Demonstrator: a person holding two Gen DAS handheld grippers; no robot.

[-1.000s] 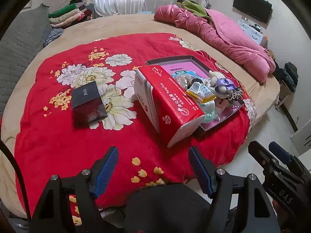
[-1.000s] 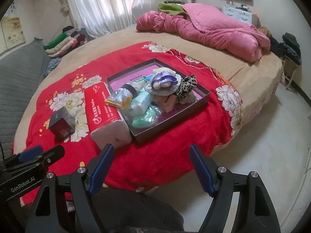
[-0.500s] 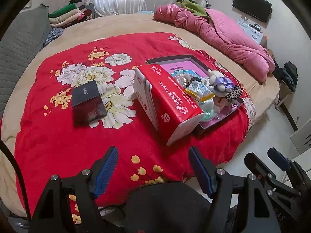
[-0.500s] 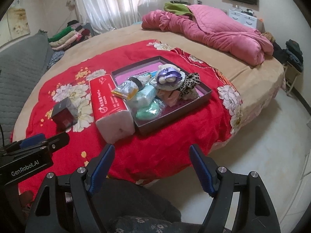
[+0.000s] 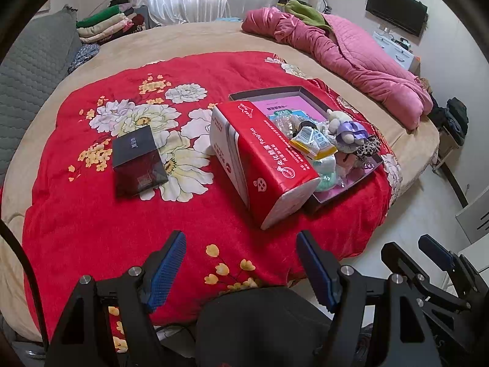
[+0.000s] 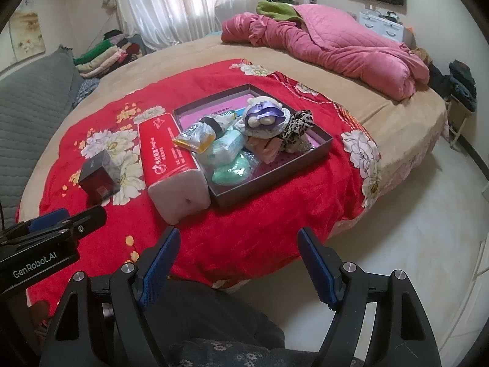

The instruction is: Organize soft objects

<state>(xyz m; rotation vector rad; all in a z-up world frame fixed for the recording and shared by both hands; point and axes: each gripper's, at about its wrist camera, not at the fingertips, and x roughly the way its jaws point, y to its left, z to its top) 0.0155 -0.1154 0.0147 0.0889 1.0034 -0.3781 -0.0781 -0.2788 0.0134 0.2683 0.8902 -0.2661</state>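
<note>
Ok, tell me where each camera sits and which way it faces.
Left wrist: behind the open left claw, facing the bed over the dark box and tissue pack; right claw at lower right.
Right wrist: behind the open right claw, facing the tray; left claw at lower left.
Shared: box, pack, tray, pink quilt.

"GenRobot.AI" stands in white letters on the black body of the left tool (image 6: 64, 223), at the near left of the right wrist view. The red tissue pack (image 5: 259, 153) carries white Chinese characters and a slanted Latin line, too small to read surely. The dark box (image 5: 137, 159) bears a small illegible mark.
</note>
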